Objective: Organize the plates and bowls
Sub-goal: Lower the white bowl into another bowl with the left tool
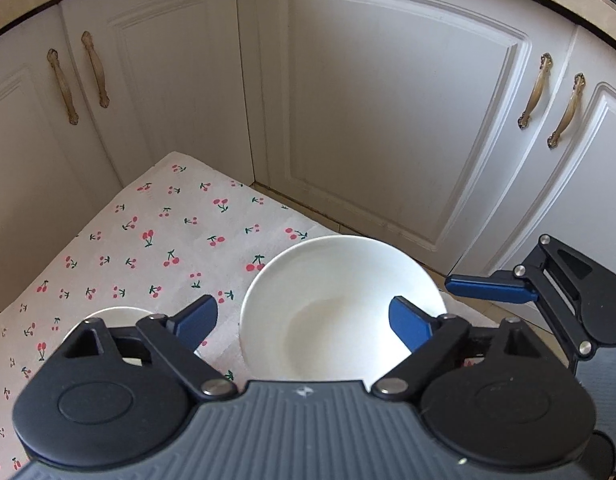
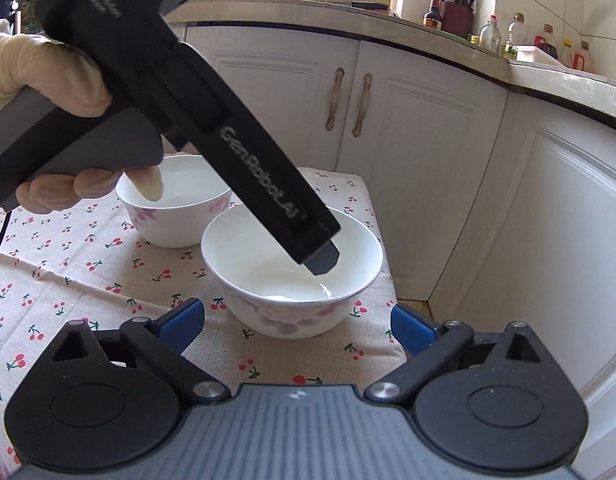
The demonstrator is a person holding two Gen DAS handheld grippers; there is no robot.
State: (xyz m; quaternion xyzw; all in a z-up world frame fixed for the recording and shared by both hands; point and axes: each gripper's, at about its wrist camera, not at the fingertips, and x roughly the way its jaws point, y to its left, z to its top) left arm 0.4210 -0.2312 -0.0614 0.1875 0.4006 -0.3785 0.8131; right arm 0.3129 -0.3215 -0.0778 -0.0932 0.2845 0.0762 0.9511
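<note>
left hand-held gripper (image 1: 303, 322) — released, over near bowl (image 1: 340, 304) | right hand-held gripper (image 2: 297, 320) — released

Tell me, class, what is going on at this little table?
A person holds a hand-held gripper in each hand over a cherry-print cloth. The left hand-held gripper hangs over the nearer bowl, open, not gripping it. The right hand-held gripper waits open in front of that bowl. A second bowl stands behind on the cloth, untouched. Nothing is stacked yet.
</note>
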